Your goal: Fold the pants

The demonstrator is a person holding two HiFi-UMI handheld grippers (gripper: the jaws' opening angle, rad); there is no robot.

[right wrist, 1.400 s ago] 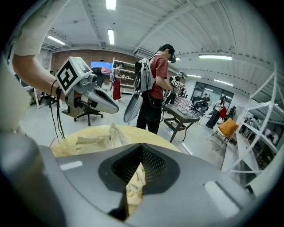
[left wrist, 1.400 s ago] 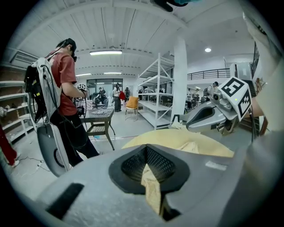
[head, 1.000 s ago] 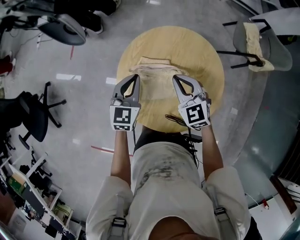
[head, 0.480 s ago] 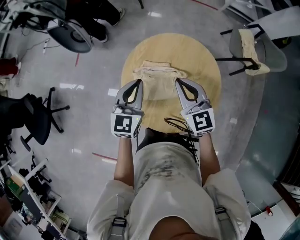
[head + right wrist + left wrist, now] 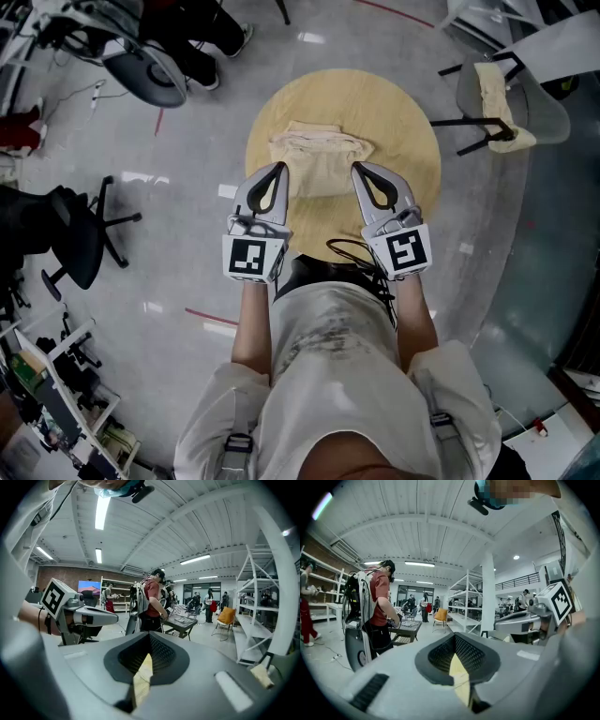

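Head view: left gripper (image 5: 277, 171) and right gripper (image 5: 360, 171) (jaws together, empty) have lifted off the pants (image 5: 322, 159), so folding looks done.

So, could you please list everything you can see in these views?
round table: one, light wood, on the grey floor
pants: one pair, beige, folded on the table's far half
black cable: one, looped at the table's near edge
grey chair: one, upper right, beige cloth draped on it
black office chair: one, left
person in a red shirt: one, background
orange chair: one, far background
left gripper: grey, shut, left of the pants
right gripper: grey, shut, right of the pants
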